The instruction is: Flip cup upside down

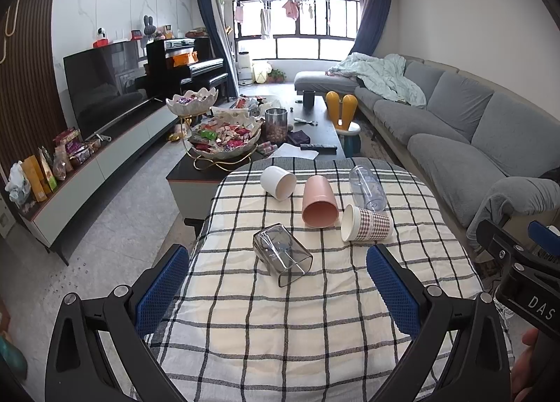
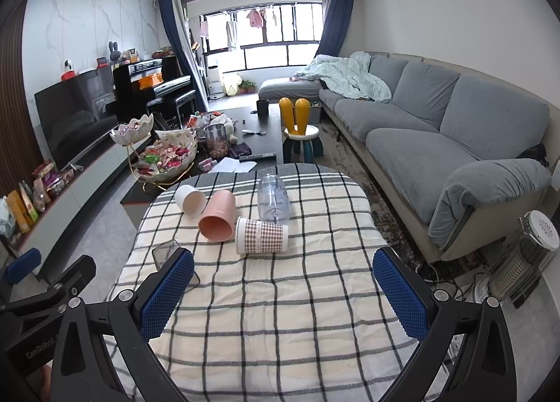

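Several cups lie on their sides on the checked tablecloth (image 1: 280, 325): a smoky square glass (image 1: 281, 254), a pink cup (image 1: 319, 202), a white cup (image 1: 278, 182), a checked paper cup (image 1: 366, 223) and a clear plastic cup (image 1: 367, 188). My left gripper (image 1: 278, 291) is open and empty, just short of the smoky glass. My right gripper (image 2: 283, 295) is open and empty, short of the checked paper cup (image 2: 261, 235); its left finger hides part of the smoky glass (image 2: 166, 253). The pink cup (image 2: 217, 219), white cup (image 2: 190, 199) and clear cup (image 2: 273, 201) lie beyond.
A dark coffee table (image 1: 316, 122) with snack bowls and a jar stands behind the table. A grey sofa (image 2: 437, 136) runs along the right, a TV unit (image 1: 105, 153) along the left. A heater (image 2: 528, 255) stands on the floor at right.
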The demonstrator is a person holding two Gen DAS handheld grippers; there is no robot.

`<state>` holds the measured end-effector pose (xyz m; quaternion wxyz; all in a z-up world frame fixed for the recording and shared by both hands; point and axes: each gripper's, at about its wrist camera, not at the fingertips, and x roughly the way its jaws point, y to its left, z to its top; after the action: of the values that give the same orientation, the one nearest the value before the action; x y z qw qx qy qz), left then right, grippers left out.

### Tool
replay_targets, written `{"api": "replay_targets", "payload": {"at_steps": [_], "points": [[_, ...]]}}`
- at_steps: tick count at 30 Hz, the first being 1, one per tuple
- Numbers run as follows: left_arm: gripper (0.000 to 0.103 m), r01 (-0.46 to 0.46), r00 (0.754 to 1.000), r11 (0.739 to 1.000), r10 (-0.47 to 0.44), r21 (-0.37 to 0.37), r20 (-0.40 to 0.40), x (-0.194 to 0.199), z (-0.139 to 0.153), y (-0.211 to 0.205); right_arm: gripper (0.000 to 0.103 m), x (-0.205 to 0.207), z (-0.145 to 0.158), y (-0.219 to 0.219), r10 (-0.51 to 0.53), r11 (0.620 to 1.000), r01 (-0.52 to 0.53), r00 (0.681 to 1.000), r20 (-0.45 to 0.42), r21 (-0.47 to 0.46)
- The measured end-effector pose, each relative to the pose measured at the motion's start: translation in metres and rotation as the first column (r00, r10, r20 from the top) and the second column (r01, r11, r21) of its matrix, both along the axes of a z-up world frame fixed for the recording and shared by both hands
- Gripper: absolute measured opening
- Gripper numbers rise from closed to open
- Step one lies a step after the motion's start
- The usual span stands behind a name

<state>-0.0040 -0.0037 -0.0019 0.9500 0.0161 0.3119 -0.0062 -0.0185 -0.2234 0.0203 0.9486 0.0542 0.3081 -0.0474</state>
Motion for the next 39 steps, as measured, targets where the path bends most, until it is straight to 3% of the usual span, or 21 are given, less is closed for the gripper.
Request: {"api": "replay_targets", "payload": {"at_steps": [39], "points": [[0.103, -0.018, 1.0, 1.0, 0.018, -0.01, 0.005, 0.013, -0.003, 0.006, 0.103, 0.011, -0.001, 0.006, 0.009, 1.0, -0.009, 1.0, -0.007, -0.001]]}}
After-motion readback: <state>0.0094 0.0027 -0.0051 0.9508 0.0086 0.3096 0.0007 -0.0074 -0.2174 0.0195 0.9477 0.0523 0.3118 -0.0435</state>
